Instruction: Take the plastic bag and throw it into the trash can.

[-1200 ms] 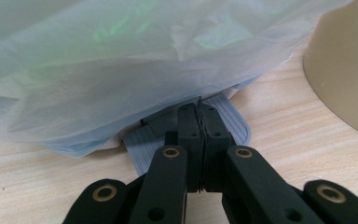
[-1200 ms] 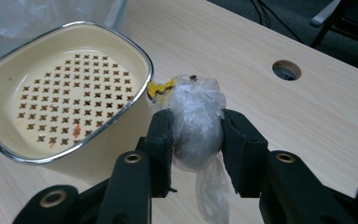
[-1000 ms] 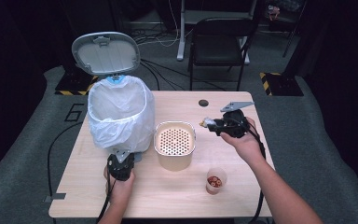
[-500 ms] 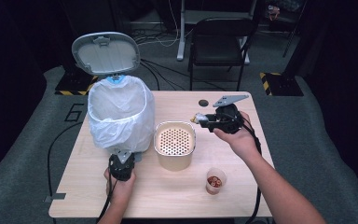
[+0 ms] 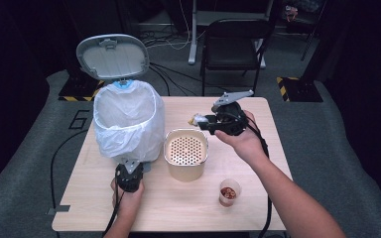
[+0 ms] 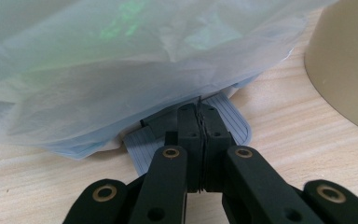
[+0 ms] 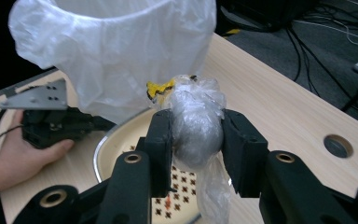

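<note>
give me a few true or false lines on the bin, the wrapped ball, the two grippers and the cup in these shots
1. The right gripper is shut on a plastic-wrapped ball. True.
2. The bin's lid is closed. False: it stands open above the white bag lining the bin.
3. The left gripper has its jaws pressed together on the grey pedal at the bin's base. True.
4. The small cup stands inside the perforated beige container. False: it stands on the table, apart from the container.
5. The ball already lies in the bin. False: it is held above the table, near the container's far rim.
</note>
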A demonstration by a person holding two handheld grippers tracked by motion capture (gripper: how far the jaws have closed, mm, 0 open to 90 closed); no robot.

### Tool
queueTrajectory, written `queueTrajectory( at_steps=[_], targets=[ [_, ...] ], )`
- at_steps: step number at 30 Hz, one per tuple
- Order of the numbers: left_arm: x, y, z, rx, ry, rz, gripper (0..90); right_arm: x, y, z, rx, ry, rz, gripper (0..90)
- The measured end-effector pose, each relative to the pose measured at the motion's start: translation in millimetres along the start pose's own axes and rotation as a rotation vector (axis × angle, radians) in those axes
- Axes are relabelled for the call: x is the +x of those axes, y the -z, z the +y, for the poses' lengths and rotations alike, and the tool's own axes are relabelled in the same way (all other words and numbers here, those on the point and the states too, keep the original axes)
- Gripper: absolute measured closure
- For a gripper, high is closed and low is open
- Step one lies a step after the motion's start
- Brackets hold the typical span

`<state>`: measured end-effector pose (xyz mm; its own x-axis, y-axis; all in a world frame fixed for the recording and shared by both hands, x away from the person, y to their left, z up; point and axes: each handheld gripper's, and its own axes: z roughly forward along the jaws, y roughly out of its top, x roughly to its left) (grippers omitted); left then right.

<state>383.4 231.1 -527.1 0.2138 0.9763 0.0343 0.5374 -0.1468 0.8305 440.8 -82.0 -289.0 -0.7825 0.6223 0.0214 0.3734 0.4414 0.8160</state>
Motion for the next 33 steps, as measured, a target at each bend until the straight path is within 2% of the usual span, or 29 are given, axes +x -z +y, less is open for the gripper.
queueTrajectory(
  at_steps=[1,2,5,11,15,24,30,33],
  targets=[
    [0.3,0.2,0.2,0.002,-0.010,0.001,89.0,5.5,-2.3,7.1,-0.001,0.012,0.007,64.8],
    [-0.4,-0.3,-0.1,-0.003,0.005,0.003,89.0,5.5,-2.3,7.1,-0.001,0.012,0.007,64.8],
    [-1.0,-0.3,0.0,-0.001,0.004,0.005,89.0,17.0,-7.2,20.8,-0.005,0.042,0.029,64.8],
    [-0.6,0.1,0.2,0.006,0.006,0.001,89.0,28.8,-14.7,36.8,-0.009,0.072,0.052,64.8],
    [-2.0,-1.2,-0.3,-0.013,0.017,0.007,89.0,33.0,-19.5,43.5,-0.014,0.090,0.063,64.7],
    [-2.6,-1.3,-0.2,-0.015,0.010,0.008,89.0,39.6,-30.2,51.8,-0.015,0.075,0.086,64.8],
    [-1.9,-0.9,0.0,-0.011,0.000,0.016,89.0,44.4,-39.5,66.5,-0.034,0.073,0.099,64.7],
    [-1.7,-0.7,0.3,-0.016,-0.023,0.022,89.0,49.3,-49.2,78.0,-0.034,0.078,0.103,64.7]
  ],
)
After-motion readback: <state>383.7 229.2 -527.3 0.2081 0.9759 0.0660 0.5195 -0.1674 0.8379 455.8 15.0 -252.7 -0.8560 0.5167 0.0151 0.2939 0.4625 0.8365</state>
